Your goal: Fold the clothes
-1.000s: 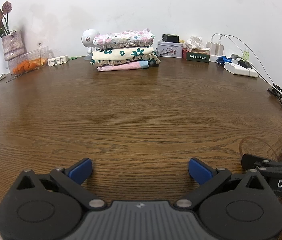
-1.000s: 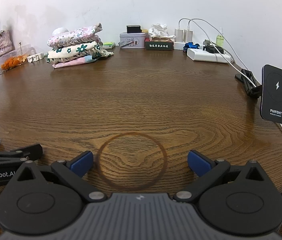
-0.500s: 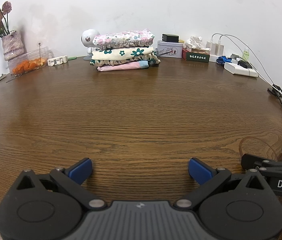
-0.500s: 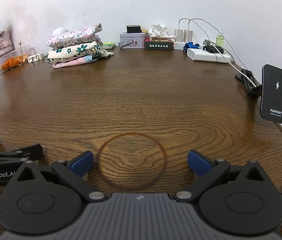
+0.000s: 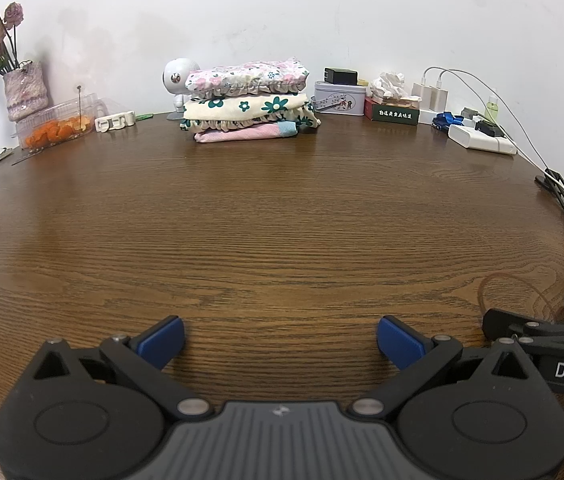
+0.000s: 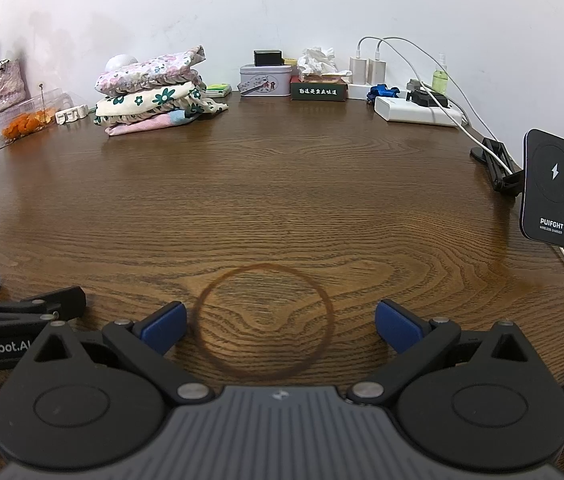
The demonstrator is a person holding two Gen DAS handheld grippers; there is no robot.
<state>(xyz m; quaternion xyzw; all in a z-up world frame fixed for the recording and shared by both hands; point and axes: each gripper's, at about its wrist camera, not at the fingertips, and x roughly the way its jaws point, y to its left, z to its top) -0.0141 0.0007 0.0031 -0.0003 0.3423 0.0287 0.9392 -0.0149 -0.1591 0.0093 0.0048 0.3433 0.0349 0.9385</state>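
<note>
Nothing has shifted since the earlier frames: both tools sit just as they did. The left hand-held gripper [image 5: 280,338] rests low at the bottom of the frame, its blue-padded fingers [image 5: 162,340] spread wide over bare wood, gripping nothing. The right hand-held gripper [image 6: 278,326] is likewise spread, straddling a dark ring stain [image 6: 264,322] in the grain. The folded clothes [image 5: 248,106], three soft floral and pink pieces with ruffled edges, lie stacked at the upper centre on the glossy brown wood-grain tabletop [image 5: 282,220], against the white wall.
</note>
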